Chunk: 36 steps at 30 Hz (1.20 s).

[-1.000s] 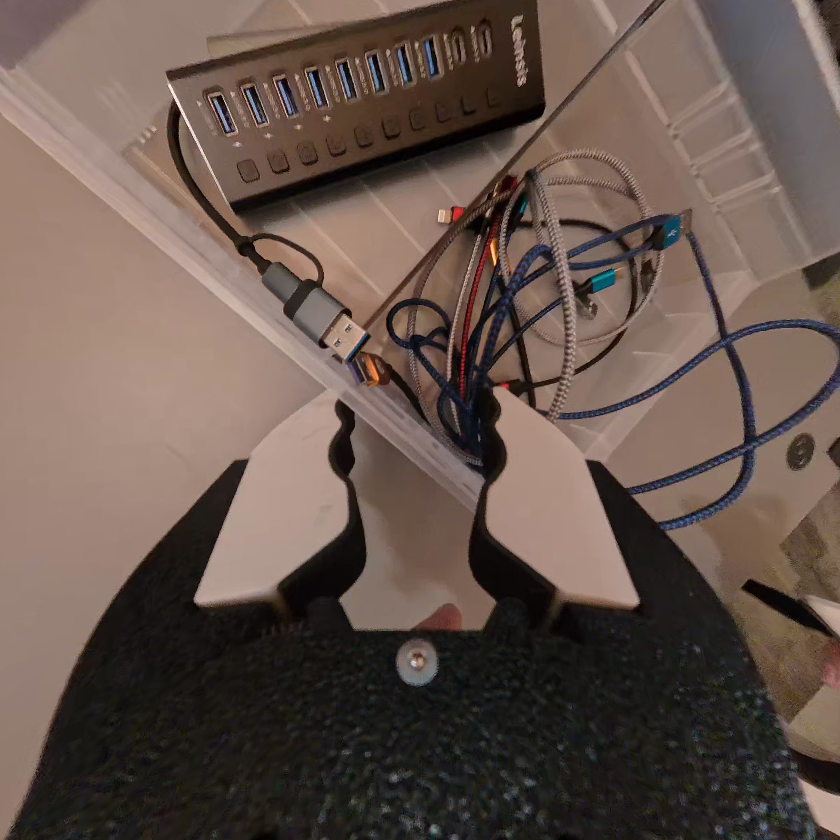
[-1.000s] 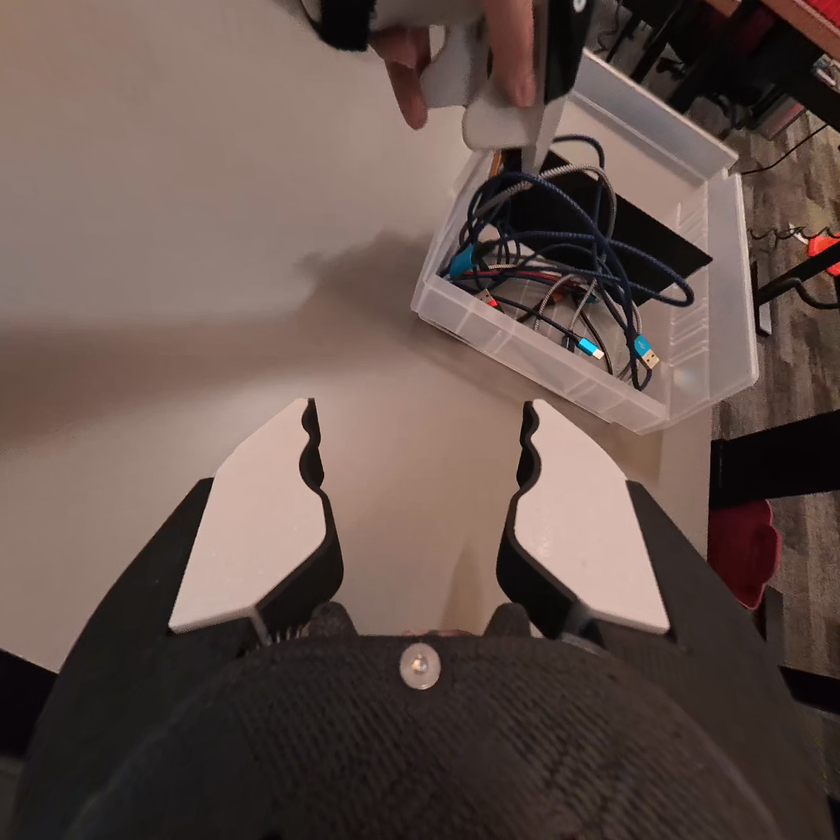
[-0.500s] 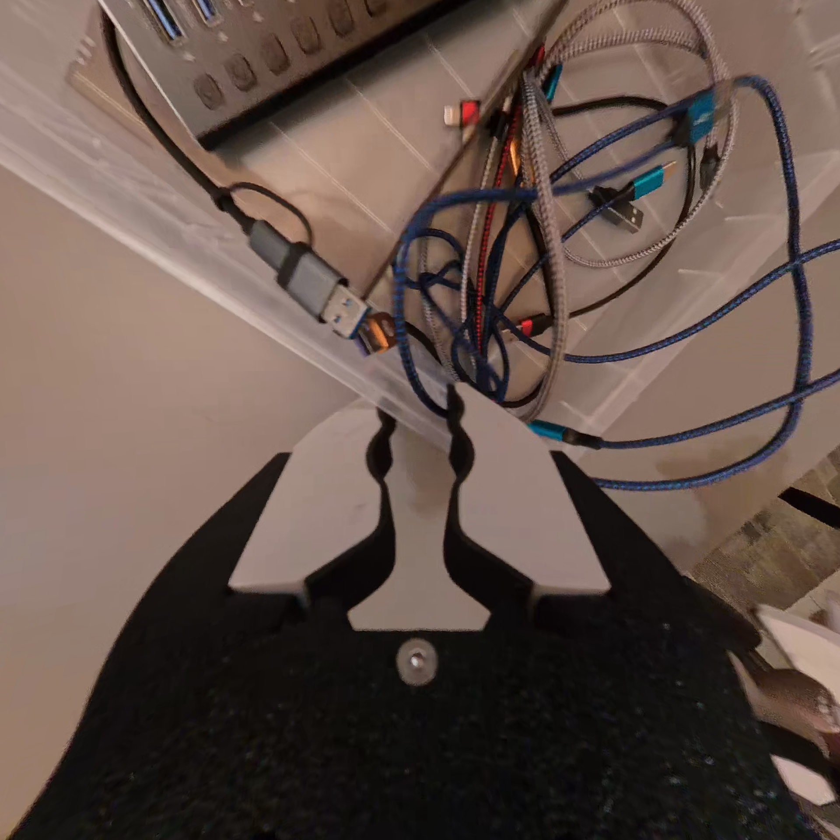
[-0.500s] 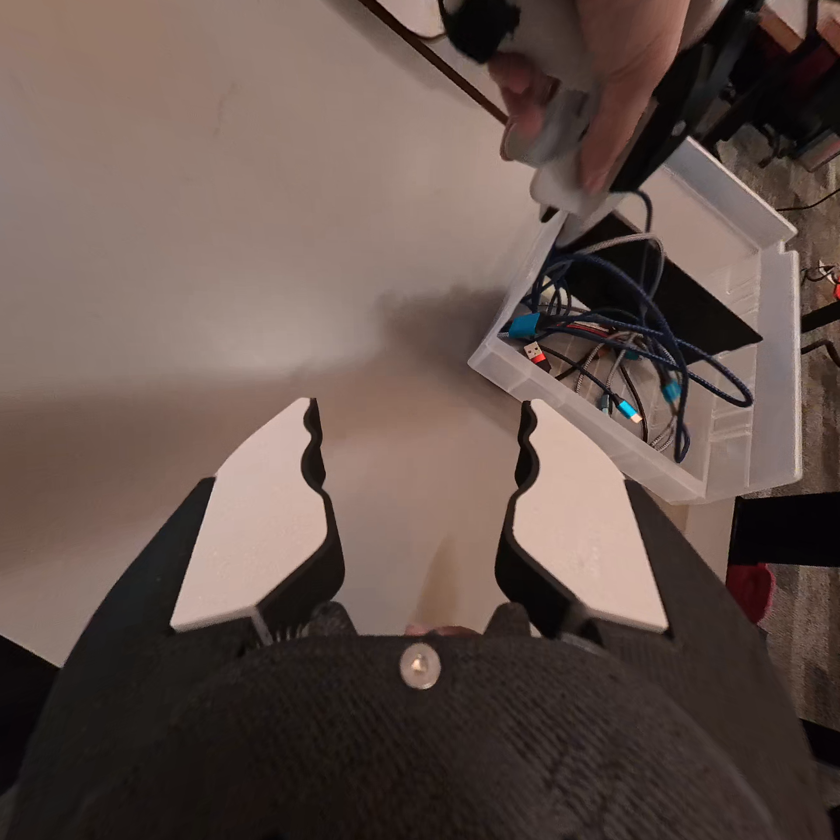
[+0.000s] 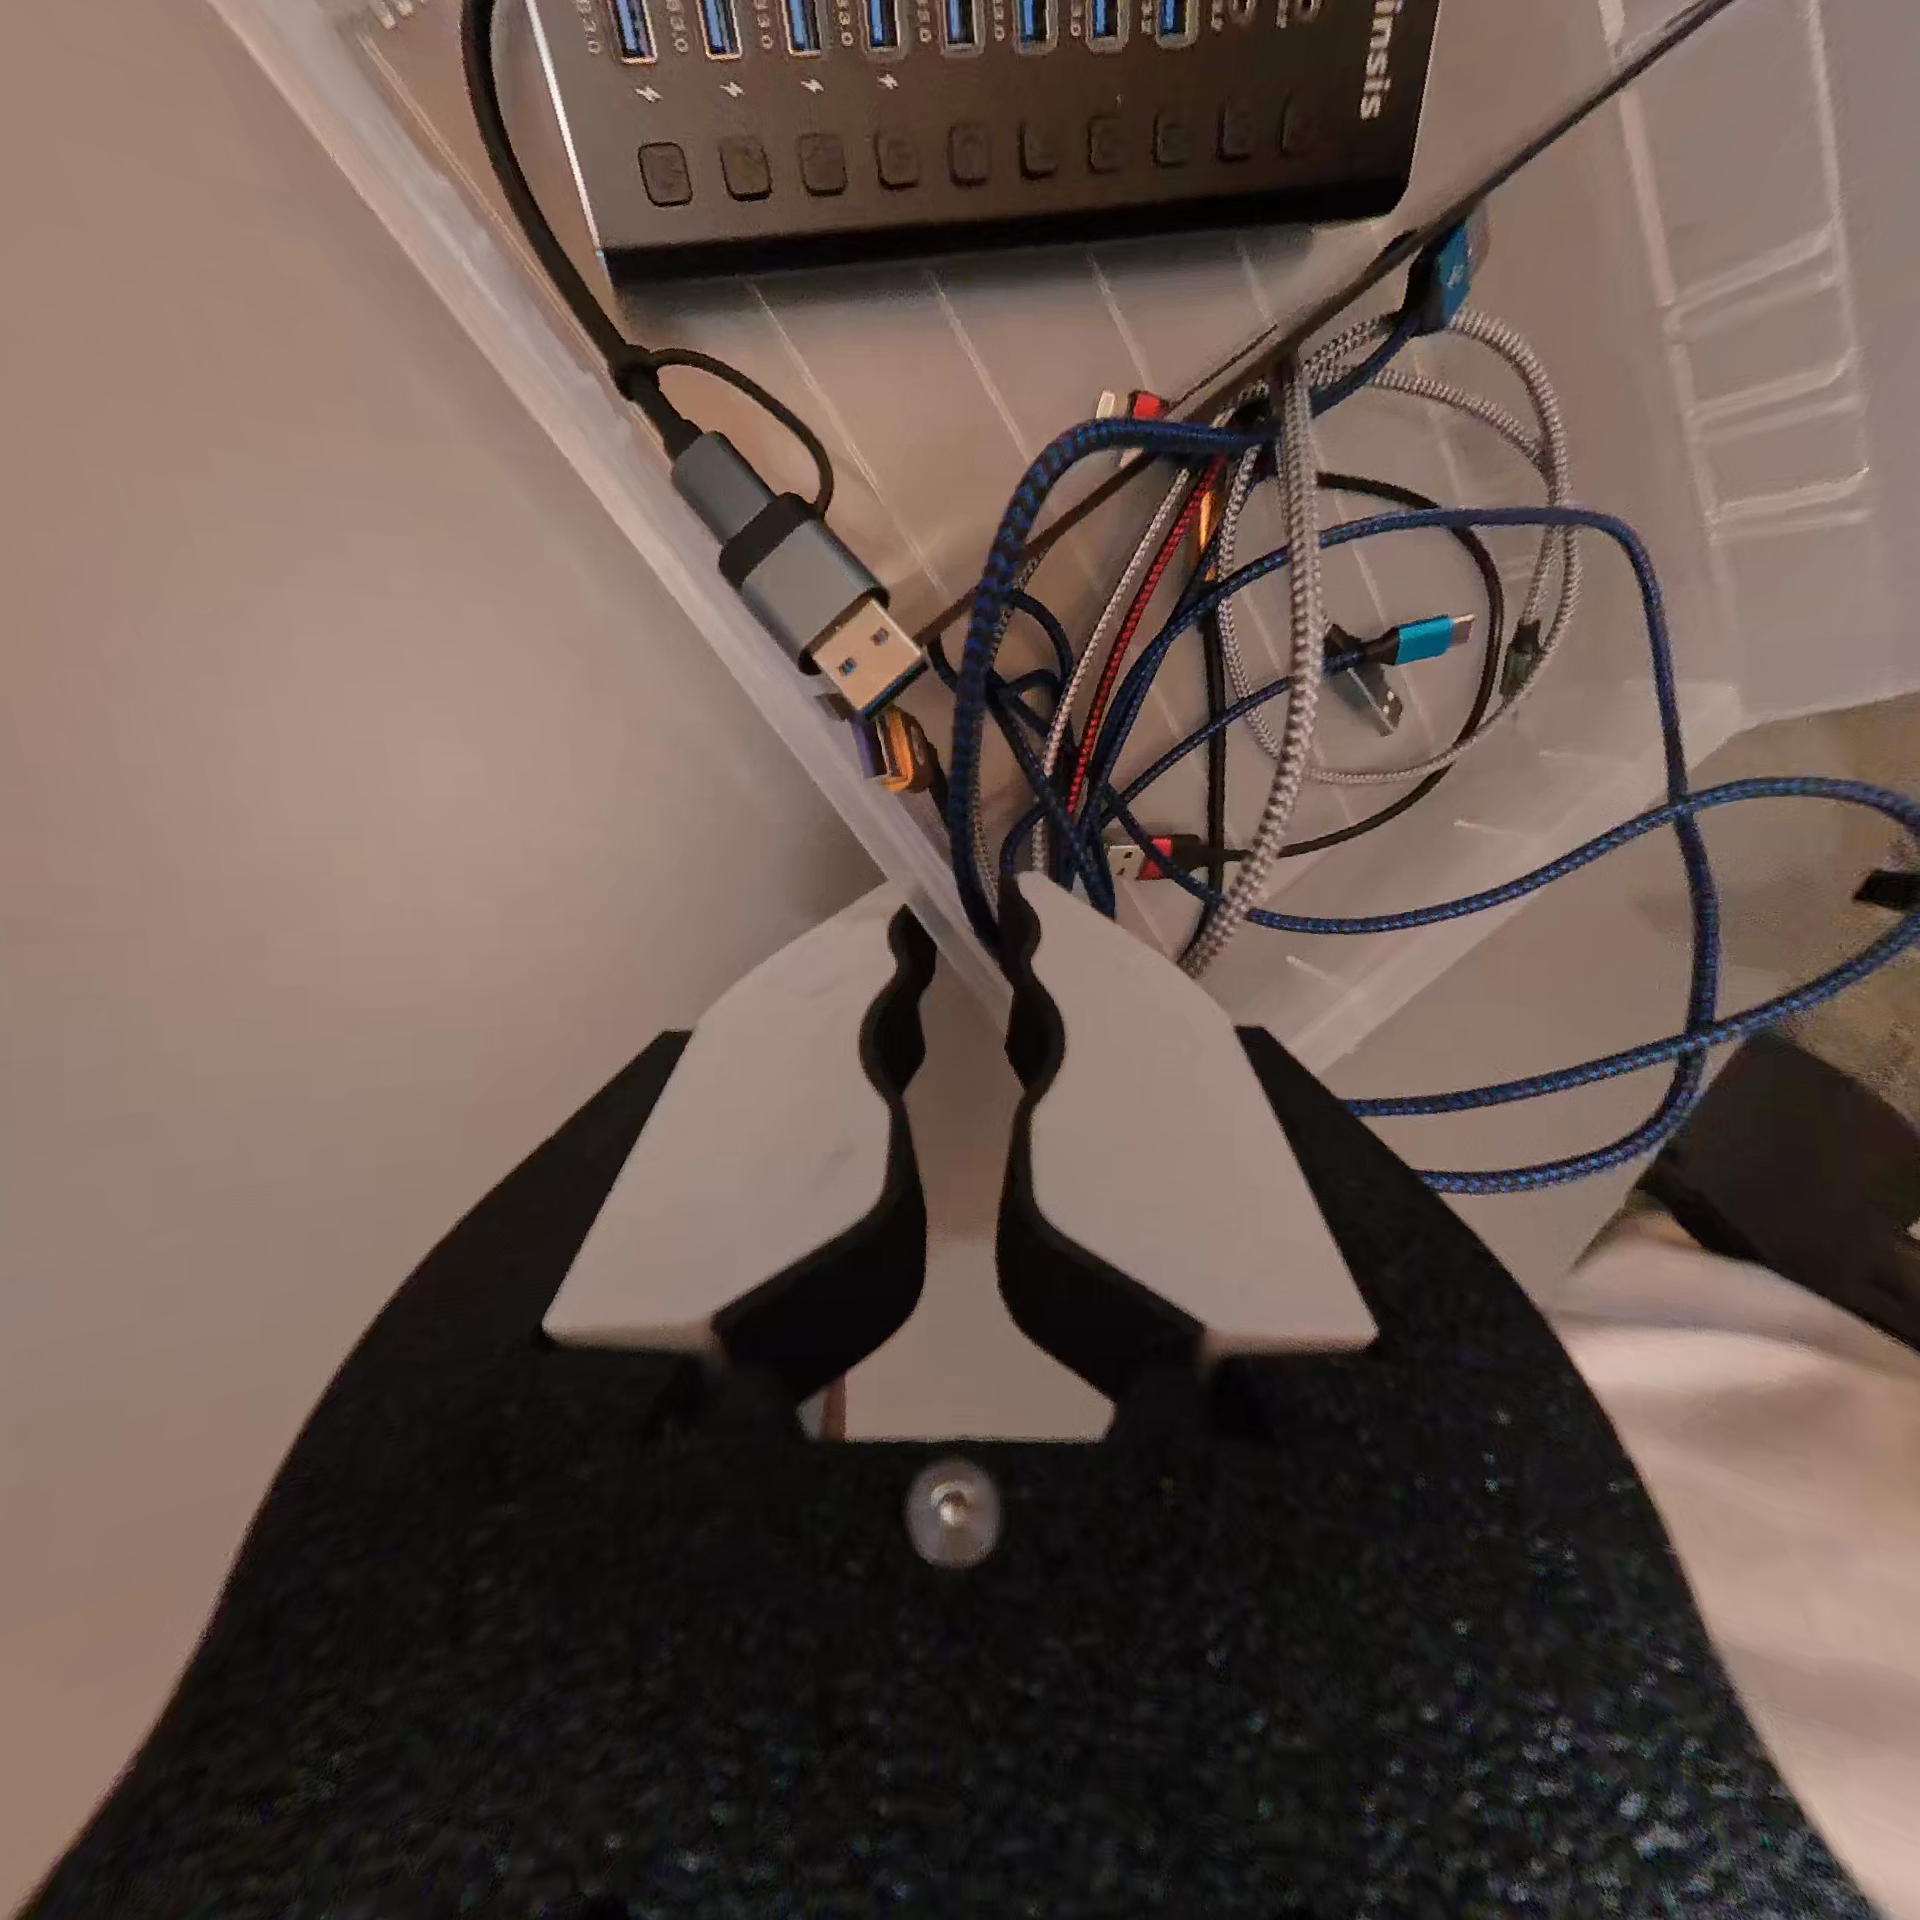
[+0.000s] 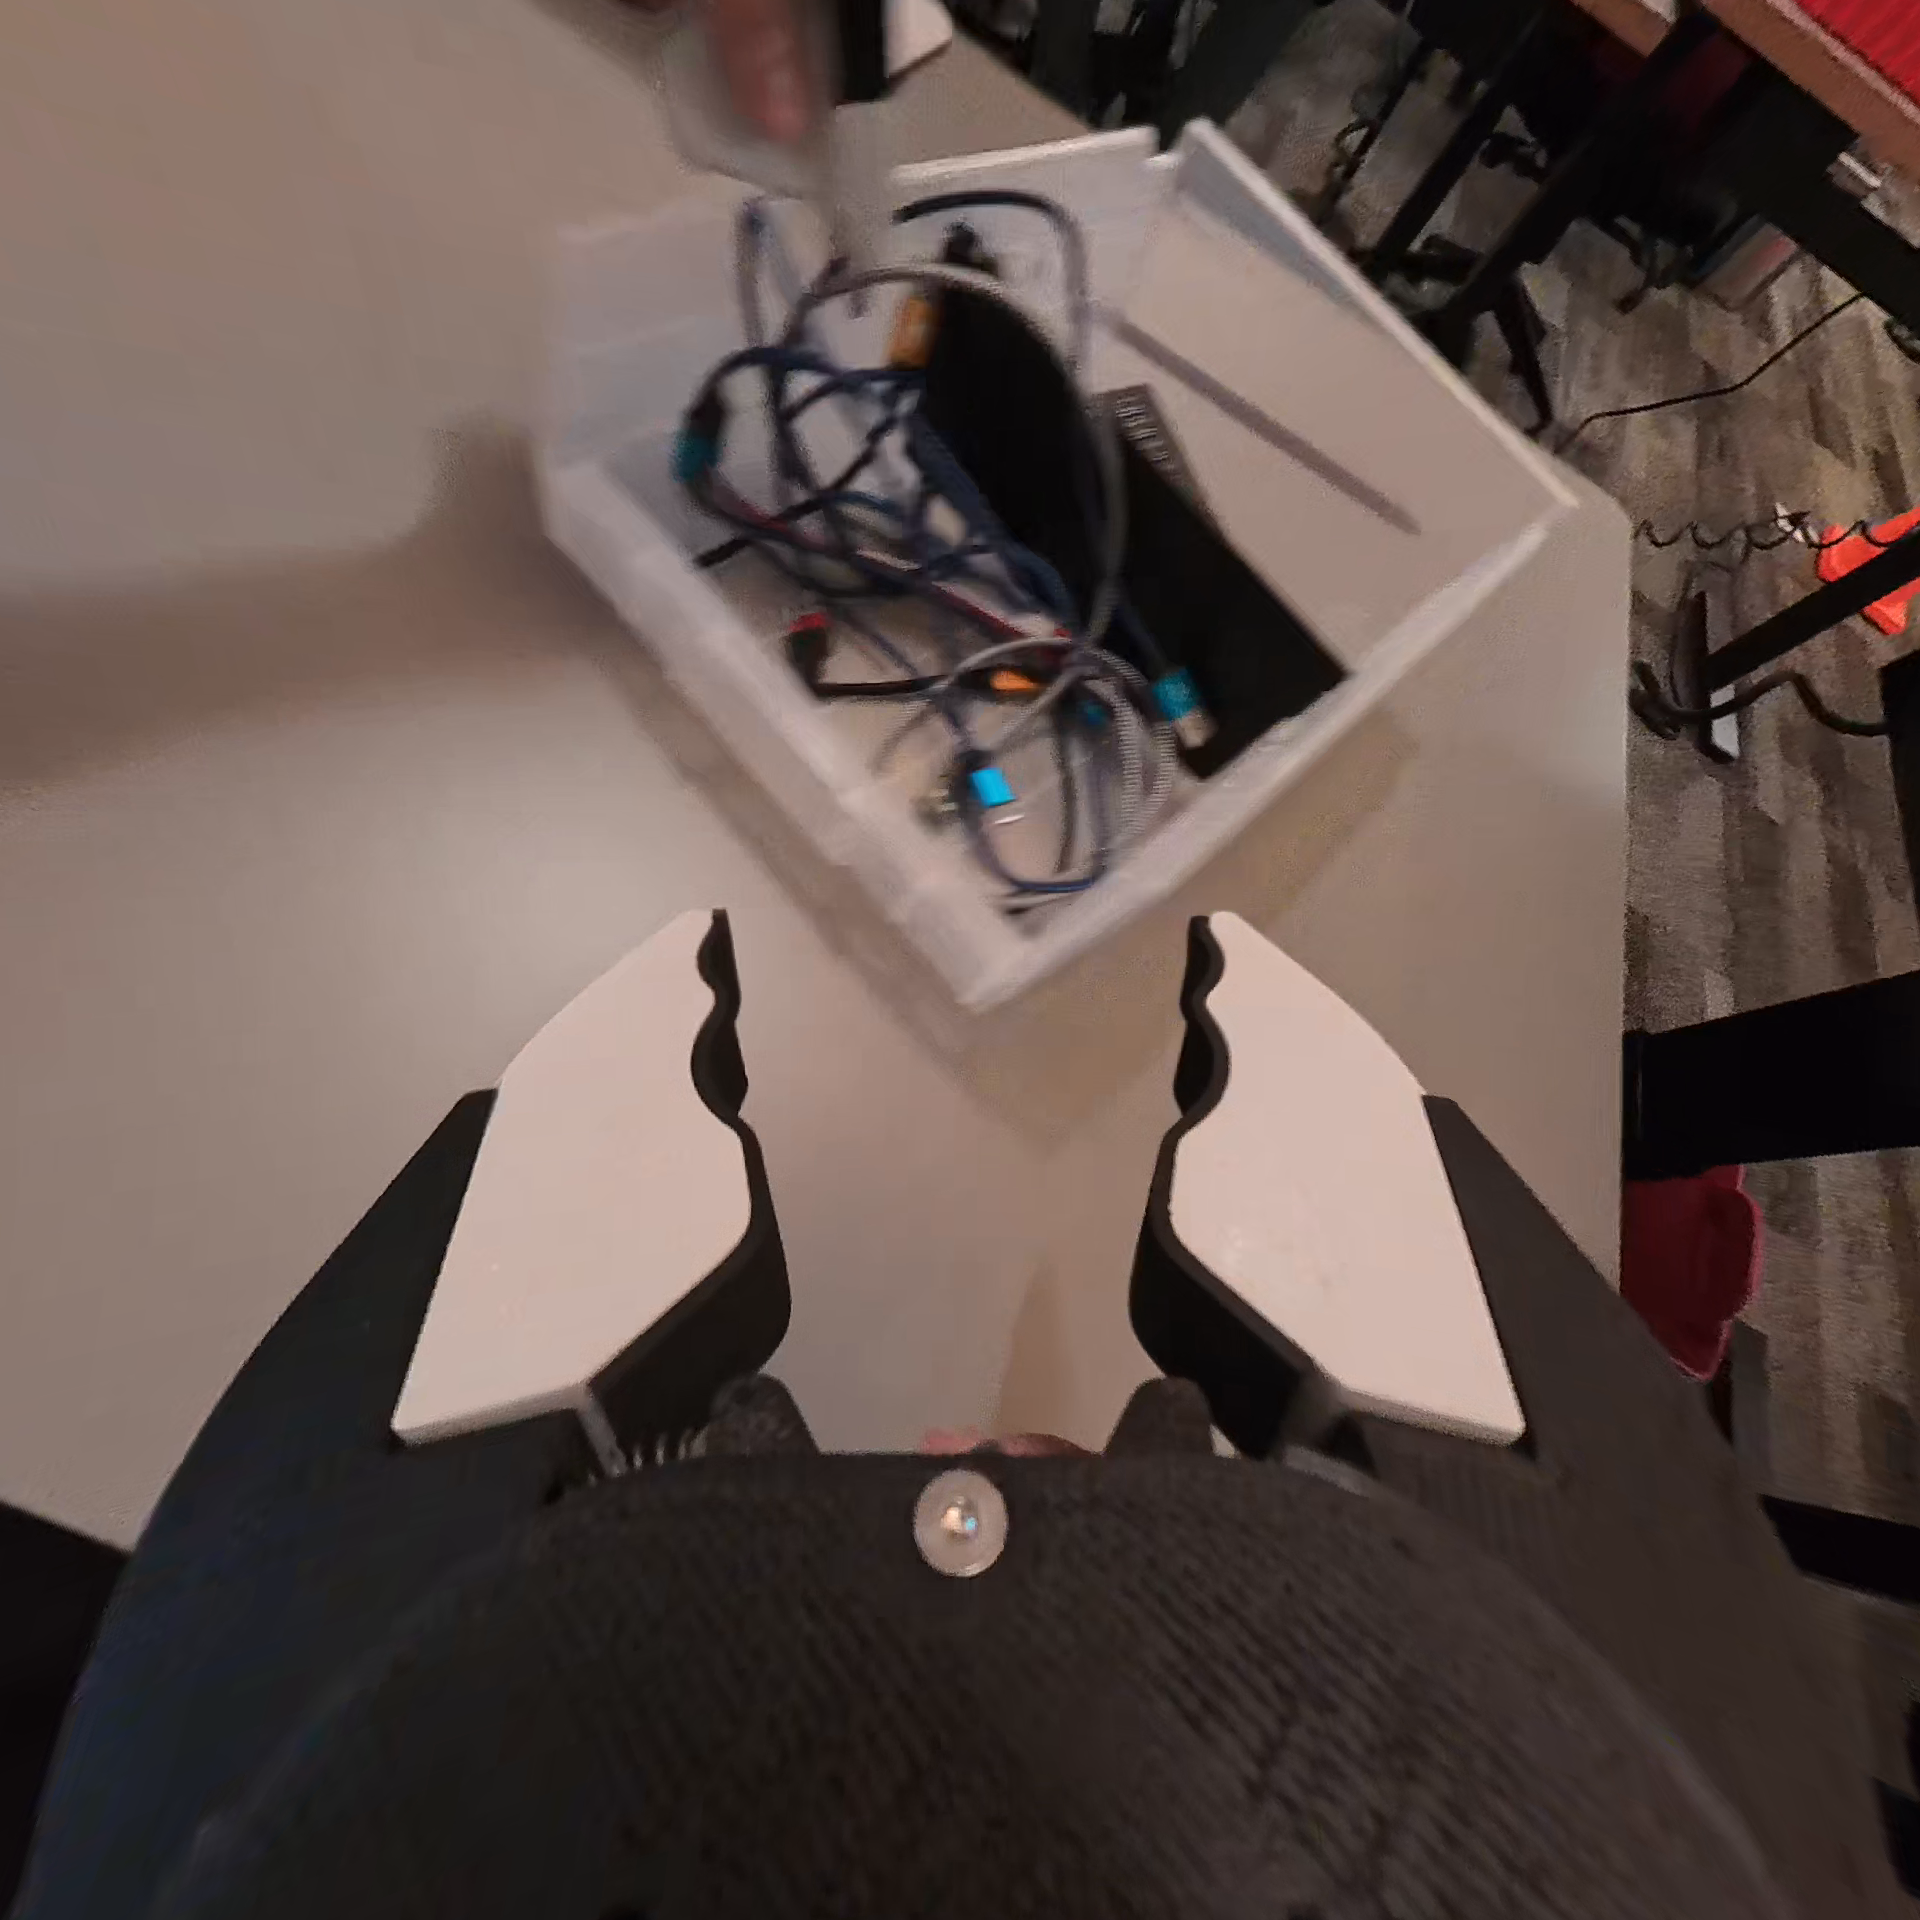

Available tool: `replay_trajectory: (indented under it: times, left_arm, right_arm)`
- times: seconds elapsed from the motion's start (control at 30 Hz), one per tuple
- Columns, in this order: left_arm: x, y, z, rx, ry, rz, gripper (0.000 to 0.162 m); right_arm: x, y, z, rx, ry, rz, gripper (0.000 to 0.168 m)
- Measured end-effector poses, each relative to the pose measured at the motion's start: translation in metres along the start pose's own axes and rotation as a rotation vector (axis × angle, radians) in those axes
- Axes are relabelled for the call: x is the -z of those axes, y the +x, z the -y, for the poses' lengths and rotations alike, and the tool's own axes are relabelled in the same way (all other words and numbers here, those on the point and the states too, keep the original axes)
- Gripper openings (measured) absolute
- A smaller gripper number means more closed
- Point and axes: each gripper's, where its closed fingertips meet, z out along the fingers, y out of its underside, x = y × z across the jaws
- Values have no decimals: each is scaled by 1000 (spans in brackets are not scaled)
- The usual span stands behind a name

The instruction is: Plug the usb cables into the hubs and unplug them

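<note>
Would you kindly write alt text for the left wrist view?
The left gripper, fingers nearly closed, straddles the wall of a clear plastic bin that holds a black USB hub and tangled braided cables.

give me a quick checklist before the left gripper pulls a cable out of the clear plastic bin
1. Left gripper at the clear plastic bin's near wall: ok.
2. One cable between its fingers: cannot tell, the narrow gap shows mostly the wall.
3. Blue, grey and red braided cables untangled: not ok, knotted together.
4. Black multi-port usb hub ports free: ok in view.
5. Right gripper open and clear of the bin: ok.
</note>
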Motion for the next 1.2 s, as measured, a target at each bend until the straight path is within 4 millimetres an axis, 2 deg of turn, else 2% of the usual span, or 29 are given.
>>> replay_trajectory:
  times: [0.07,0.13,0.2,0.27,0.37,0.47,0.53,0.6,0.67,0.73,0.8,0.87,0.97,1.07,1.1,1.17,1.2]
  left_arm:
    - [11,-5,-35,-6,3,-19,11]
    - [24,-11,-79,-26,-7,-10,11]
    - [39,-15,-127,-23,-5,-8,11]
    - [54,-18,-178,-8,4,-7,11]
    - [75,-21,-256,36,20,2,11]
    - [95,-19,-329,89,42,12,11]
    - [106,-17,-373,123,52,18,11]
    - [116,-14,-414,138,40,35,12]
    - [126,-13,-451,166,22,64,11]
    - [134,-12,-482,221,22,90,10]
    - [141,-10,-511,296,39,111,9]
    - [147,-10,-536,360,61,138,8]
    - [157,-15,-567,464,127,185,7]
    - [166,-24,-594,540,172,240,6]
    - [170,-28,-602,559,172,270,6]
    - [177,-38,-619,602,158,332,6]
    - [181,-42,-628,626,152,354,6]
  right_arm:
    - [-1,5,13,-53,49,-4,81]
    - [-4,4,34,-102,99,28,74]
    - [-10,-5,63,-105,148,73,73]
    - [-22,-23,98,-47,188,135,74]
    - [-47,-61,172,50,348,240,77]
    - [-80,-107,252,-36,448,373,76]
    - [-107,-156,294,-44,429,498,79]
    - [-139,-211,320,-15,337,600,83]
    - [-166,-271,333,-16,222,718,88]
    - [-192,-320,336,4,114,781,86]
    - [-214,-358,331,18,-3,802,87]
    - [-228,-388,329,2,-84,833,87]
    - [-247,-415,332,-61,-150,812,88]
    - [-265,-431,340,-92,-143,764,73]
    - [-273,-435,337,-84,-163,735,72]
    - [-287,-444,328,-89,-224,709,84]
    - [-292,-448,322,-84,-256,705,80]
